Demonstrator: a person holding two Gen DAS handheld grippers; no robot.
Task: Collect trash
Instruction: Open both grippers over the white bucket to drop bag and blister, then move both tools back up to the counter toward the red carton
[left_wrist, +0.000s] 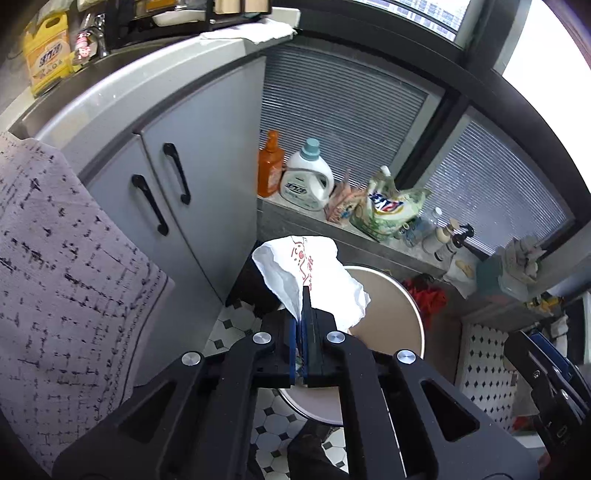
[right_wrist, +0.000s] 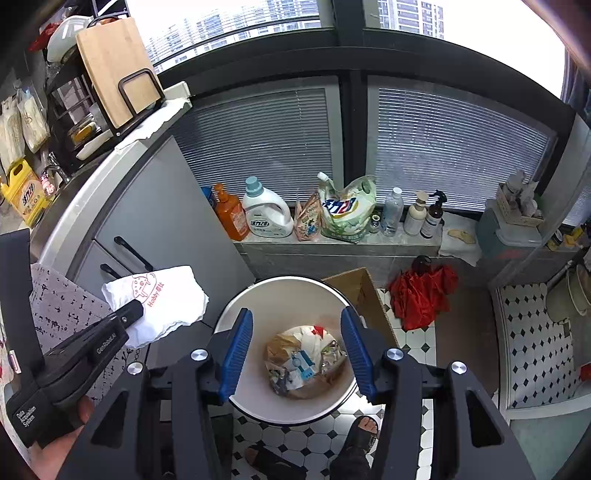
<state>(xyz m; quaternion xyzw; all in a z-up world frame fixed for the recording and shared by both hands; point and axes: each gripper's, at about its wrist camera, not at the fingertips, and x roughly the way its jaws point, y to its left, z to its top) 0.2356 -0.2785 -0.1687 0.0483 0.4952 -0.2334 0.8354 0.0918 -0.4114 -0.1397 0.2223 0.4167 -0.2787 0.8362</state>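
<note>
Crumpled white paper wrapper with red print (left_wrist: 314, 273) sits clamped in your left gripper (left_wrist: 303, 295), jaws pressed together on its lower edge, held in the air just left of and above the bin's rim. Your right gripper (right_wrist: 297, 350) hangs directly over the round cream-coloured waste bin (right_wrist: 258, 295), its blue-padded jaws apart with nothing between them. Down inside the bin lies a heap of mixed packaging scraps (right_wrist: 303, 360). Your sandalled foot (right_wrist: 364, 430) stands on the white-and-black tiled floor (right_wrist: 532, 332) beside the bin. Behind the bin leans a brown cardboard box (right_wrist: 360, 291), and a crumpled red cloth (right_wrist: 421, 291) lies to its right. Further back, an orange bottle (right_wrist: 231, 214) and a white detergent jug (right_wrist: 266, 216) stand on the grey window ledge (right_wrist: 332, 245).
</note>
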